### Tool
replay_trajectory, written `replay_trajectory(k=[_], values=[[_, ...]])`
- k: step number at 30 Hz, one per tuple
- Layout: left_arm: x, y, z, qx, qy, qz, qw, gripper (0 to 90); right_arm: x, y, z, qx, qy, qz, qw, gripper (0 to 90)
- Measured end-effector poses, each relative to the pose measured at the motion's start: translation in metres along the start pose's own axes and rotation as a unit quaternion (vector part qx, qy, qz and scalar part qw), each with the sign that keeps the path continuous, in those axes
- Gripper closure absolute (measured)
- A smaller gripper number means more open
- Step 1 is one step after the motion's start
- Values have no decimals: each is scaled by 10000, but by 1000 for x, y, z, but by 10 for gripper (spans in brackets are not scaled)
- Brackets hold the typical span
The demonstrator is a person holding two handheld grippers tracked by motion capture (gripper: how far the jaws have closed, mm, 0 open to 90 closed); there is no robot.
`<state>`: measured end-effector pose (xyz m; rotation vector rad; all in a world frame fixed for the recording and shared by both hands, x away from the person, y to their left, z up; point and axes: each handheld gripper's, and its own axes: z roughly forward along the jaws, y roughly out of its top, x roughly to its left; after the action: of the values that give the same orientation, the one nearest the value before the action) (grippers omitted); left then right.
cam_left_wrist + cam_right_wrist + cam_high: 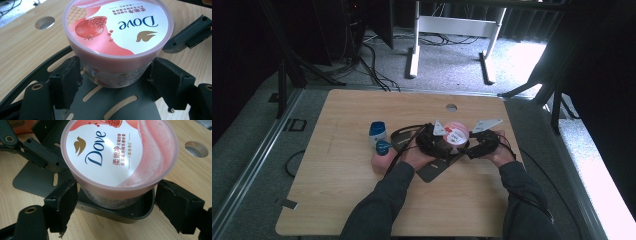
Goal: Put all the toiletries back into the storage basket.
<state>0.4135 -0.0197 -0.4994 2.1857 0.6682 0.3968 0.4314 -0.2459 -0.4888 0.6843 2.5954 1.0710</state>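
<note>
The tub (455,134) was a round plastic one, its pink lid glossy and printed with a pomegranate and the Dove name, its clear wall showing a grainy pink fill. It stood a little to 3 o'clock of the bench's (342,200) middle, on a flat dark plate (432,172) cut with rounded slots and turned up at one curved rim. The bench was pale wood-grain board with rounded corners and a round hole (451,107) at 12 o'clock from the tub.

The left gripper (113,72) came at the tub from 9 o'clock. Its black square pads sat against the wall just under the lid on both sides, grasping the tub. The right gripper (113,197) came from 3 o'clock. Its left pad lay close against the wall, its right pad stood off a gap, so it was released, jaws straddling the tub.

At 9 o'clock of the left hand (414,157) stood a squat blue-capped jar (377,131) and a pink bottle (382,159), near together. The bench lay bare toward 6 o'clock and along its 9 o'clock edge.
</note>
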Motion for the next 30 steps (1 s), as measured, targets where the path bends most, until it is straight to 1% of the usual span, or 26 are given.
replay_trajectory(k=[2,8,18,20,23,27,30], values=[[0,-1,2,17,2,-25,10000,249,-1,-1,2,17,8,8,10000,185],[0,-1,8,86,-19,-19,10000,249,-2,-5,5,69,-4,96,9999,185],[0,-4,17,181,-52,-91,9998,249,-5,-11,11,176,-25,161,9997,185],[0,-5,18,217,-69,-96,9997,249,-5,-11,11,177,-18,168,9997,185],[0,-6,20,240,-71,-127,9996,249,-5,-12,13,236,-38,139,9996,185],[-1,-7,22,310,-65,-115,9994,249,-4,-13,16,309,-68,146,9994,184],[-1,-8,24,359,-95,-132,9992,249,-3,-14,17,359,-70,152,9992,185]])
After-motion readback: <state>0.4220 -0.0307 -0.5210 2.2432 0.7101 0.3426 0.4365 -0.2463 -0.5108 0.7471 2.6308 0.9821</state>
